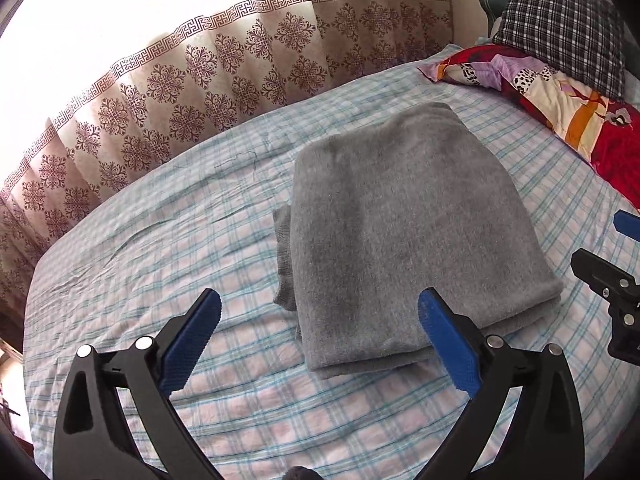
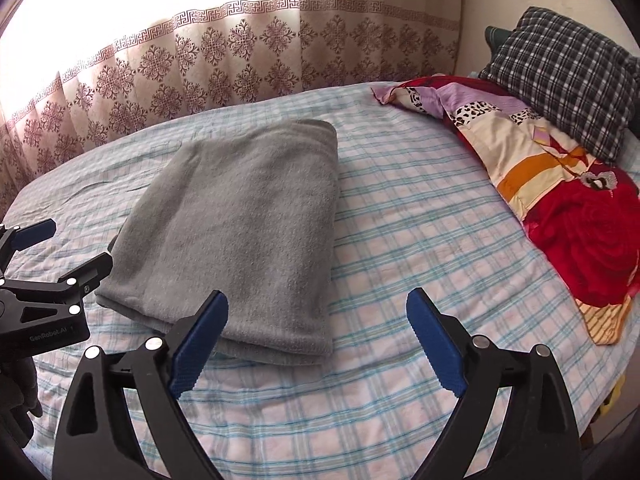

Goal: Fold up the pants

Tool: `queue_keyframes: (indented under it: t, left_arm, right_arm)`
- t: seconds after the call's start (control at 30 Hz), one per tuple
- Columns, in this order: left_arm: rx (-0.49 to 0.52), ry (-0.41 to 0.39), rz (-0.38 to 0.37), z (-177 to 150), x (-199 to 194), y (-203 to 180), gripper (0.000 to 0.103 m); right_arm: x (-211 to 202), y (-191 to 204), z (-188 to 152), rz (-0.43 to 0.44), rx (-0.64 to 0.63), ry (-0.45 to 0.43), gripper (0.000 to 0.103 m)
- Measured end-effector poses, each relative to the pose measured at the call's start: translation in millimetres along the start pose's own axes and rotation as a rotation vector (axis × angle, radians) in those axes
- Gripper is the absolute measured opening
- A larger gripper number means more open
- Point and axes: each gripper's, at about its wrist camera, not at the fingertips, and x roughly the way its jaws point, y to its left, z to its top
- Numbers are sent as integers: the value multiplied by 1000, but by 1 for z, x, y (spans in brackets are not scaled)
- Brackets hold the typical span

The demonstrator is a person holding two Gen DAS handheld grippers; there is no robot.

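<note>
From the left wrist camera, the left gripper [image 1: 320, 312] hangs above the bed with its jaws spread wide and nothing between the blue pads [image 1: 448, 352]. The grey pants [image 1: 400, 232] lie folded into a thick rectangle on the checked bedsheet [image 1: 160, 248], just ahead of the gripper; the right-hand pad overlaps the near edge of the pile in the picture, though whether it touches the cloth cannot be told. A bit of ribbed cuff pokes out on the pile's left side. At the right border the right gripper [image 1: 600, 248] shows in part. Behind the bed hangs a patterned curtain [image 1: 200, 80] (brightly backlit), and at the head lie a floral quilt [image 1: 560, 100] and a plaid pillow [image 1: 568, 24].

From the right wrist camera, the right gripper [image 2: 316, 312] also stands spread apart and empty over the bedsheet [image 2: 420, 220]. The folded pants [image 2: 248, 220] rest to its left, with the left pad [image 2: 200, 348] over the pile's near corner. The left gripper [image 2: 72, 244] shows at the left edge, its jaws apart, beside the pants' near left corner, with a gloved hand [image 2: 20, 384] below it. The curtain [image 2: 240, 64], floral quilt [image 2: 560, 184] and plaid pillow [image 2: 568, 76] fill the background.
</note>
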Motion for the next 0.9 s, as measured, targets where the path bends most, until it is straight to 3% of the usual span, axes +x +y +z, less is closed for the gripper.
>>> queue_keyframes:
  t: [0.33, 0.6, 0.9]
  left_arm:
    - [-45, 39, 15, 5, 1, -4, 100]
    - [-56, -11, 47, 8, -10, -1, 100]
    - [-47, -36, 161, 14, -27, -2, 100]
  right_arm:
    - [-4, 3, 1, -4, -14, -19, 90]
    - [-10, 8, 3, -23, -41, -49, 90]
    - [-18, 12, 5, -27, -53, -71, 90]
